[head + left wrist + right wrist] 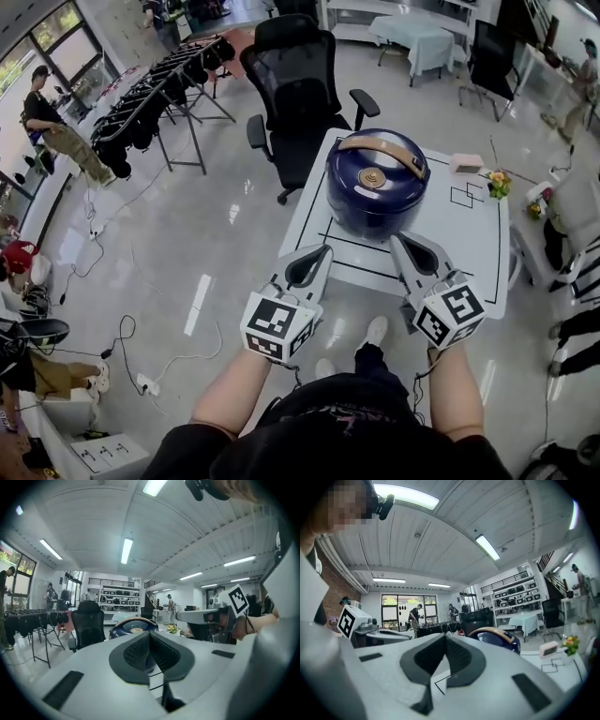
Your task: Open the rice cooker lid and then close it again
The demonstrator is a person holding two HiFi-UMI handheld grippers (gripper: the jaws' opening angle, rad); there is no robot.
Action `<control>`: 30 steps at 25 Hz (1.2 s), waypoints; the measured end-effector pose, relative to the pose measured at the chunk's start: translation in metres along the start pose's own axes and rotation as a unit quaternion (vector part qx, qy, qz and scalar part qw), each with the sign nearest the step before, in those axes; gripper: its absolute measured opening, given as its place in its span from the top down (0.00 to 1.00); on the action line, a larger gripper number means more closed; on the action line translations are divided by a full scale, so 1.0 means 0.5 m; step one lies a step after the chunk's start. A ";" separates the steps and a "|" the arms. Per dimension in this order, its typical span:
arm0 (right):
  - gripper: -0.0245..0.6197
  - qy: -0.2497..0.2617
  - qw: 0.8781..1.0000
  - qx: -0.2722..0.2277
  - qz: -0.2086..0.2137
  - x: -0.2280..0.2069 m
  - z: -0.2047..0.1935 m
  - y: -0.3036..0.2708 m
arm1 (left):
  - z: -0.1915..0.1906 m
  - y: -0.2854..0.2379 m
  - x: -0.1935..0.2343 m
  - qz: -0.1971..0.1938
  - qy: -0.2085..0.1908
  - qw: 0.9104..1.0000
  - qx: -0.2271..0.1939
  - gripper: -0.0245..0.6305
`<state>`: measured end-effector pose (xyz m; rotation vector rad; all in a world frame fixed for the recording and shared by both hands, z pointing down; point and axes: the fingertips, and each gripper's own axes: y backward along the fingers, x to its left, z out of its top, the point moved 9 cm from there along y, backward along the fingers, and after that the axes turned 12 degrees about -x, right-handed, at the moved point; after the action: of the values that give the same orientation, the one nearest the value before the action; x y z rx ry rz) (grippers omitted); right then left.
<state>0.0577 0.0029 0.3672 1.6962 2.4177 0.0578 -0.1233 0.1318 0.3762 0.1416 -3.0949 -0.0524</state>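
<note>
Both pinched together, empty: left claw (325, 249), right claw (395, 238); rice cooker lid (377, 171) down.

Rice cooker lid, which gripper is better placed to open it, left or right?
Probably right. In the head view the right gripper ends right by the near side of the rice cooker; the left gripper sits farther off, below its left edge. Both are shut and empty.

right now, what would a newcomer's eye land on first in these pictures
The dark blue rice cooker, lid down with a tan handle across it, sits on the white table. In front of it the left gripper and right gripper point at it, both shut and empty. A black office chair stands behind the table.
</note>
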 end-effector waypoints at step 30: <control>0.96 -0.024 0.999 -0.015 0.024 -0.107 0.070 0.380 | 0.008 -0.007 -0.437 0.041 -0.040 0.998 -0.004 0.96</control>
<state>0.2578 0.0158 0.3662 1.7222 2.3303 0.0574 0.0941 0.1483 0.3628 0.0126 -3.1764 -0.0696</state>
